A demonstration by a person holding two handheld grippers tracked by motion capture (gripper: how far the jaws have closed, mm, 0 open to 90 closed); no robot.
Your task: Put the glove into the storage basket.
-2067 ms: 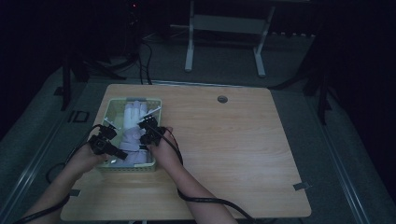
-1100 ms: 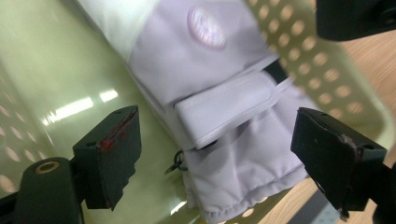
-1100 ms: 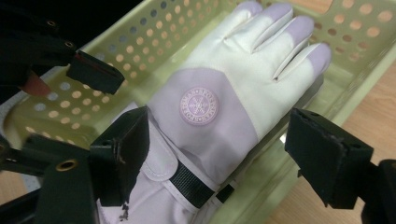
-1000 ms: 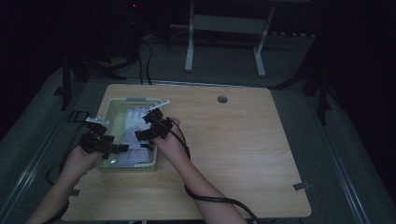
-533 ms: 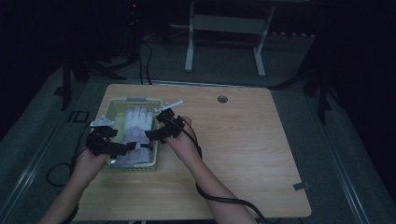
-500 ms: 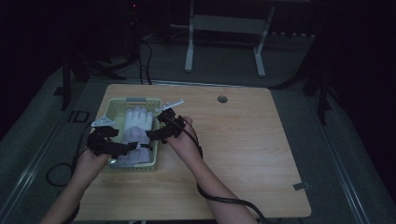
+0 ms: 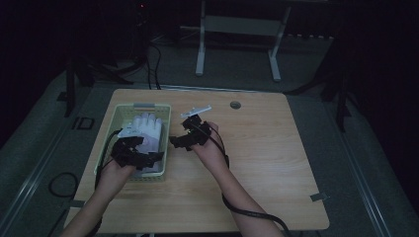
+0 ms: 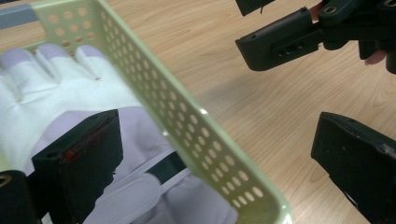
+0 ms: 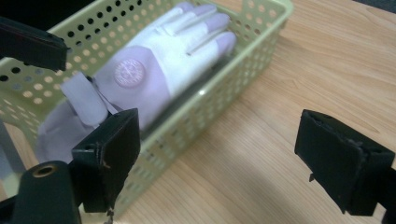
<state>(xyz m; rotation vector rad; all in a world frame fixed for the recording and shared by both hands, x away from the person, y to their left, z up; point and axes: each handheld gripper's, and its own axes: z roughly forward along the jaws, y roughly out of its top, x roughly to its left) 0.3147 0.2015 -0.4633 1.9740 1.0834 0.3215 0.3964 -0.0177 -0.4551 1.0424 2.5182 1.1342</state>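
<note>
Your forearms come in from the near edge of the tabletop point(image 7: 257, 168). Your left hand-held gripper point(image 7: 134, 154) sits over the near right corner of the pale green basket point(image 7: 109, 129), jaws wide apart – in the left gripper view 1 jaw is inside the basket over the white glove point(image 8: 51, 88), the other outside over bare wood, w/ the perforated basket wall point(image 8: 187, 135) running between them. It grips nothing.

Your right hand-held gripper point(image 7: 190, 136) is just right of the basket, over the tabletop, also spread open & empty. In the right gripper view its 2 jaws frame the basket's side wall point(image 9: 196, 116) and the wood beside it; the glove point(image 9: 159, 51) lies palm-flat inside, fingers pointing to the far end, a round logo point(image 9: 125, 73) on its back, strap tab near the cuff.

From the high view the glove point(image 7: 144, 129) fills most of the basket, on the left part of the tabletop. Farther back – a small white strip-like item point(image 7: 196, 109) lies just beyond the right hand-held gripper, and a round grommet point(image 7: 235, 104) is near the far edge. Beyond the tabletop, dark floor and a white frame's legs point(image 7: 237, 37).
</note>
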